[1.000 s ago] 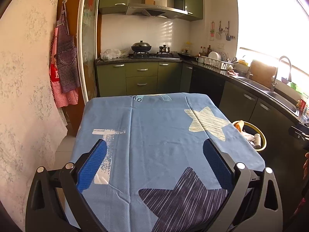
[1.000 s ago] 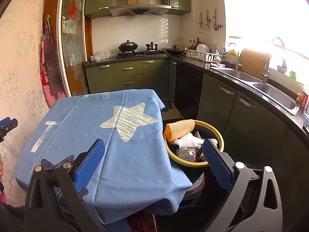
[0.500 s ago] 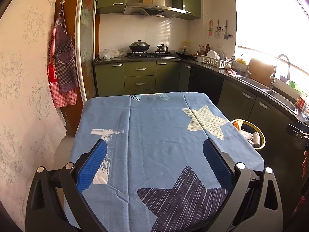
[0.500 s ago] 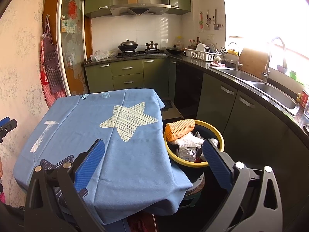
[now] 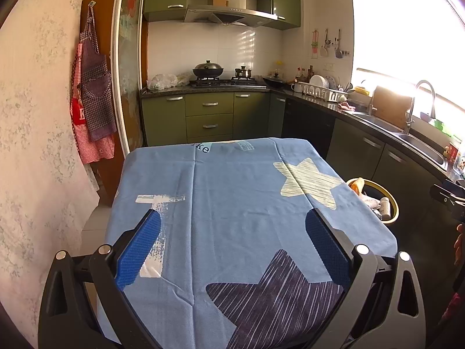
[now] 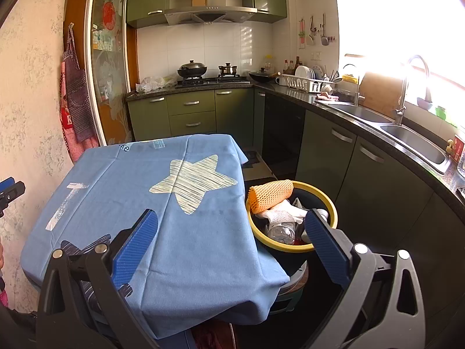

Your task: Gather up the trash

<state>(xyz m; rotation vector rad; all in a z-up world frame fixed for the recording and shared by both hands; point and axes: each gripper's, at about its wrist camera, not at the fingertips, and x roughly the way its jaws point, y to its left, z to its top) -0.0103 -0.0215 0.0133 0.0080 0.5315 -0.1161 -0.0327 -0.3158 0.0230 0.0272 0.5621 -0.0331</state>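
1. Left-wrist view shifted slightly versus earlier; right-wrist view unchanged.
2. Left tool (image 5: 232,245), right tool (image 6: 231,242): both spread wide, holding nothing.
3. Orange foam-net trash (image 6: 271,194) rests in yellow-rimmed round bin (image 6: 331,212) beside blue star-patterned cloth-covered bench (image 6: 162,203).

Tablecloth (image 5: 232,203) hides most of the bin (image 5: 392,203).

Green cabinets (image 5: 209,113) line a sunlit kitchen; a blue star-print tablecloth (image 5: 232,203) covers the table.

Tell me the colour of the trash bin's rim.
Yellow: the trash bin has a yellow rim on a dark body, clearest in the right wrist view.
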